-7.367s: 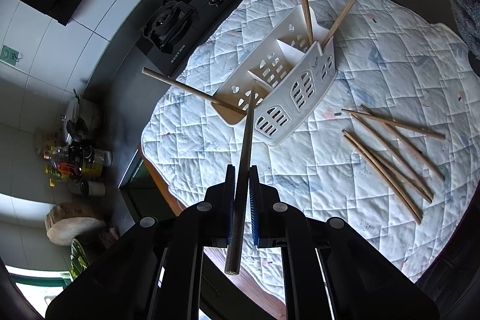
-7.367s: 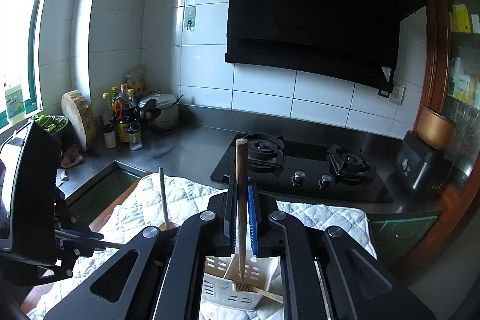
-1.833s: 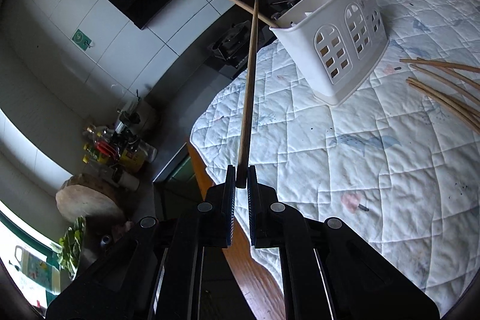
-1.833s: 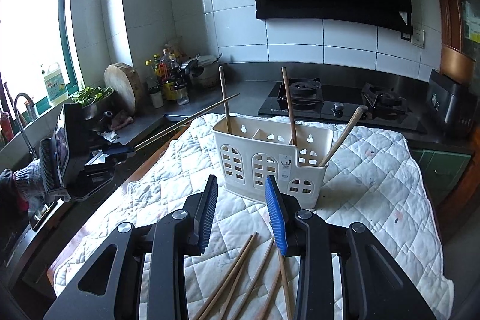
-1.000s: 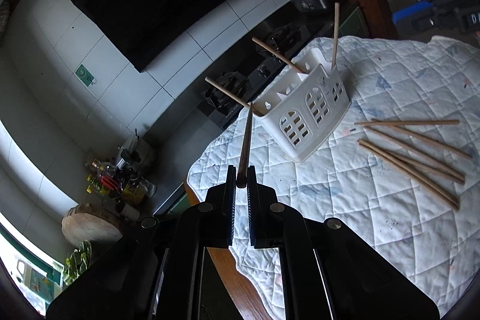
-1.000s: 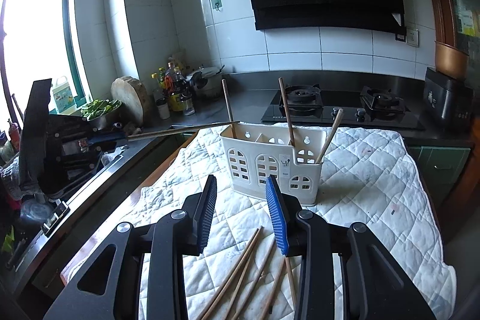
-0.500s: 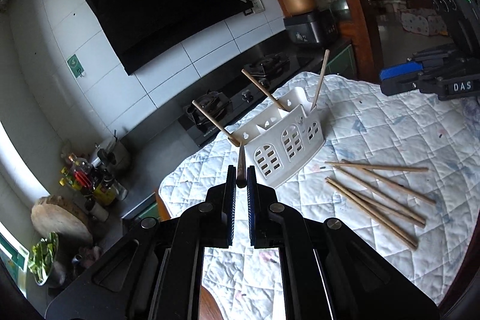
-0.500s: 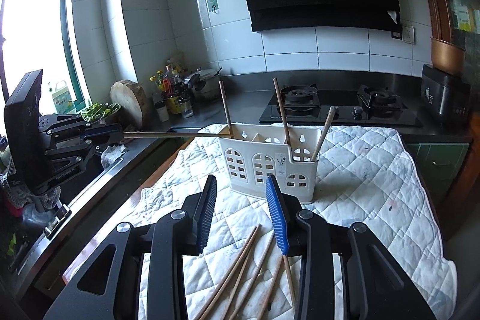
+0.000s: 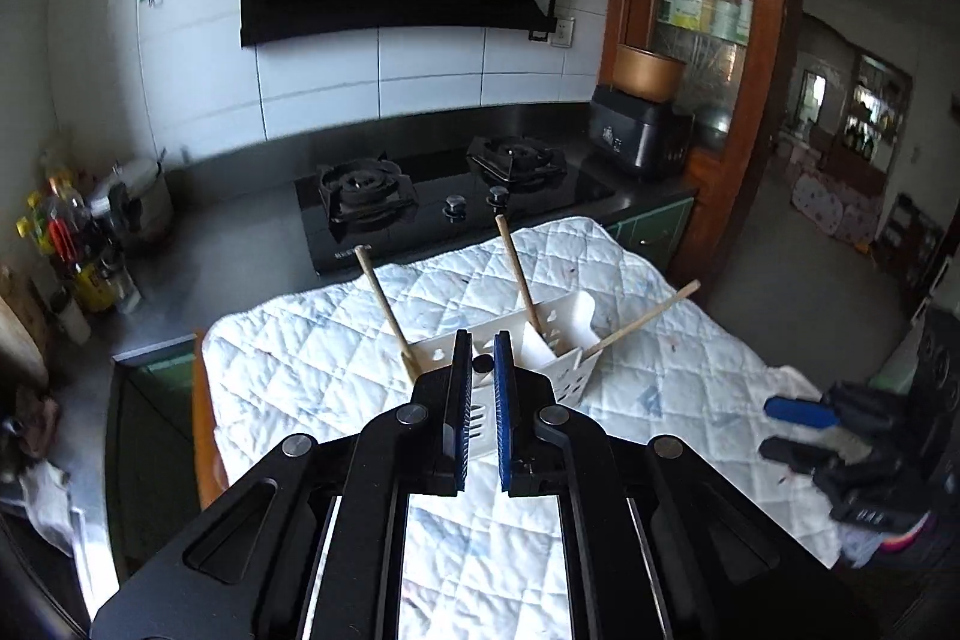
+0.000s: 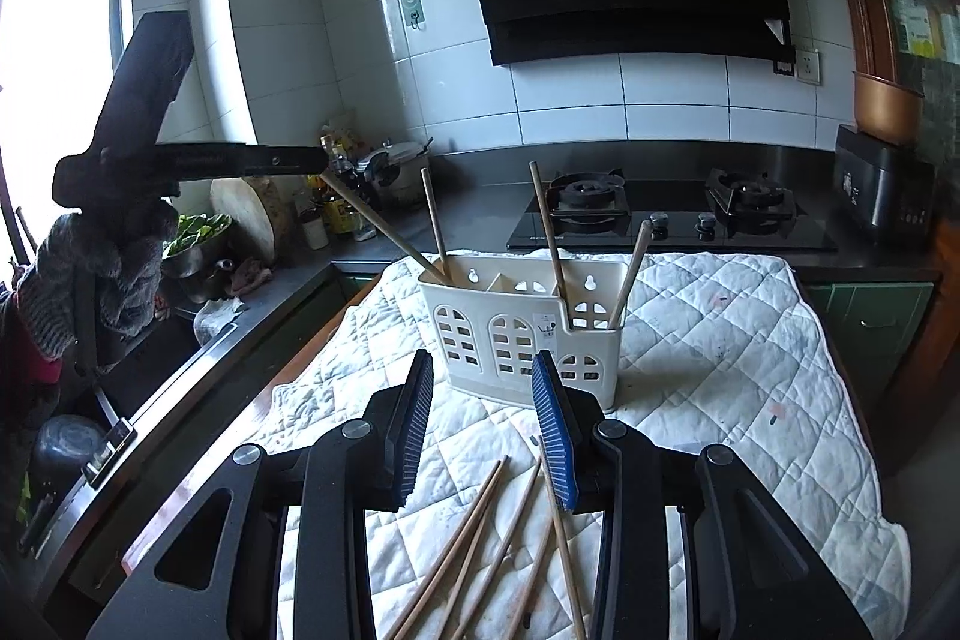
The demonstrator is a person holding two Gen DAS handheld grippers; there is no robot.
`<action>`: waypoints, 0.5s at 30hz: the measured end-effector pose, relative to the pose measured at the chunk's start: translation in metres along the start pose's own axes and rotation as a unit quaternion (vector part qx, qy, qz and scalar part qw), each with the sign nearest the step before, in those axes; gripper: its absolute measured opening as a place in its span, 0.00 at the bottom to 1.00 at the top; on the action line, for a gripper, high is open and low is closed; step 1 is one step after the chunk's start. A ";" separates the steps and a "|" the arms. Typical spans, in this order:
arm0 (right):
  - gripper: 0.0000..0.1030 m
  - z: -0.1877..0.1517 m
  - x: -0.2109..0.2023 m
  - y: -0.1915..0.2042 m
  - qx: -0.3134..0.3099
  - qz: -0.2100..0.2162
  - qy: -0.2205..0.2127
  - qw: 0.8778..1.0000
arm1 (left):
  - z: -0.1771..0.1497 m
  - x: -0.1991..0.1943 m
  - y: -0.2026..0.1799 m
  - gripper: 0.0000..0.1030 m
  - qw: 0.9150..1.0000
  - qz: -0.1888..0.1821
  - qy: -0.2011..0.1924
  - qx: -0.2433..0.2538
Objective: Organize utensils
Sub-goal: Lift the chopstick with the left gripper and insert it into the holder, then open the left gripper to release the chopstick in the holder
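Note:
A white utensil caddy stands on the quilted cloth with three chopsticks upright in it. My left gripper is shut on a wooden chopstick, seen end-on in the left wrist view. In the right wrist view the left gripper holds that chopstick slanting down, its far tip inside the caddy's left compartment. My right gripper is open and empty, just in front of the caddy. Several loose chopsticks lie on the cloth below it.
A black gas hob sits behind the cloth, with a dark range hood above. Bottles, a pot and a wooden board crowd the left counter. A black appliance stands at the right. The cloth's left edge meets a sink edge.
My left gripper has swung up and tilted, so the chopstick now points down into the caddy's left compartment. My right gripper has stayed open in front of the caddy.

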State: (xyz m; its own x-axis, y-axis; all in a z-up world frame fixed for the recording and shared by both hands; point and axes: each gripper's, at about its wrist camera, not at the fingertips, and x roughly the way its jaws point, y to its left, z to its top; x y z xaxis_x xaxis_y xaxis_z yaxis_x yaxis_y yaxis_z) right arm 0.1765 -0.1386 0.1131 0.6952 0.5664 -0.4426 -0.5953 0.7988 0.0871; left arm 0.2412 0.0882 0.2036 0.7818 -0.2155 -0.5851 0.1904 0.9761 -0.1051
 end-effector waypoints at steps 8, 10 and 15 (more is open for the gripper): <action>0.37 -0.012 0.001 -0.025 0.015 -0.022 0.016 1.000 | -0.002 0.024 -0.012 0.09 1.000 0.024 -0.005 0.003; 0.37 -0.019 0.000 -0.029 0.016 -0.028 0.021 0.999 | -0.006 0.021 -0.017 0.28 0.999 0.033 -0.007 0.012; 0.37 -0.043 0.002 -0.040 0.018 -0.041 0.046 0.998 | -0.028 0.005 -0.023 0.41 0.999 0.044 -0.027 0.014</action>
State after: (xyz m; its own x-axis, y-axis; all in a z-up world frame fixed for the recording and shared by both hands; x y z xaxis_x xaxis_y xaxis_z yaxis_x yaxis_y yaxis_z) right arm 0.1846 -0.1781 0.0707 0.6999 0.4793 -0.5295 -0.5225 0.8491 0.0780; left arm 0.2237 0.0652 0.1803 0.8269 -0.1309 -0.5470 0.1359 0.9902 -0.0315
